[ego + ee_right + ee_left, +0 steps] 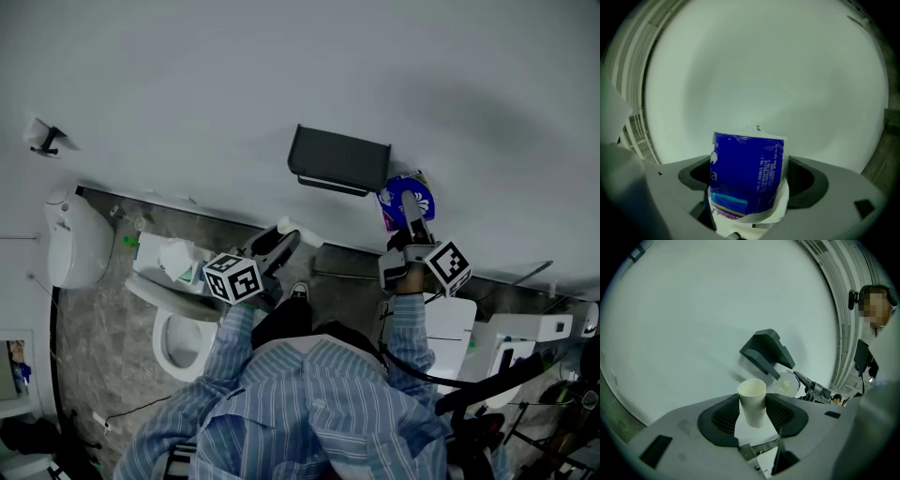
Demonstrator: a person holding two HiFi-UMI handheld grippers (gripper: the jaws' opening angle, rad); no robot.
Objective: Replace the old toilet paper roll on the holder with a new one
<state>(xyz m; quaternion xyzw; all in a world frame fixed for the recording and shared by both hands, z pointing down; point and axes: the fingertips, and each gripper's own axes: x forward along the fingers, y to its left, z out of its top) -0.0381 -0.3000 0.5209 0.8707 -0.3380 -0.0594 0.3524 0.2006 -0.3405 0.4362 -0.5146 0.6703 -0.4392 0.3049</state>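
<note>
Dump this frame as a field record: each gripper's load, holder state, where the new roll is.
left gripper: fingers shut on empty cardboard tube, tube upright
right gripper: fingers shut on blue-wrapped roll
holder: dark, wall-mounted, no roll seen on it
roll position: by the holder's right end in the head view, slightly lower; contact unclear
wrapper: on the roll, not removed

Tally: 2 grippers (left gripper (752, 414), right gripper (747, 185)); 1 bare cardboard tube (753, 401); 1 blue-wrapped roll (747, 168); 1 dark wall holder (339, 159); 1 toilet (159, 337).
</note>
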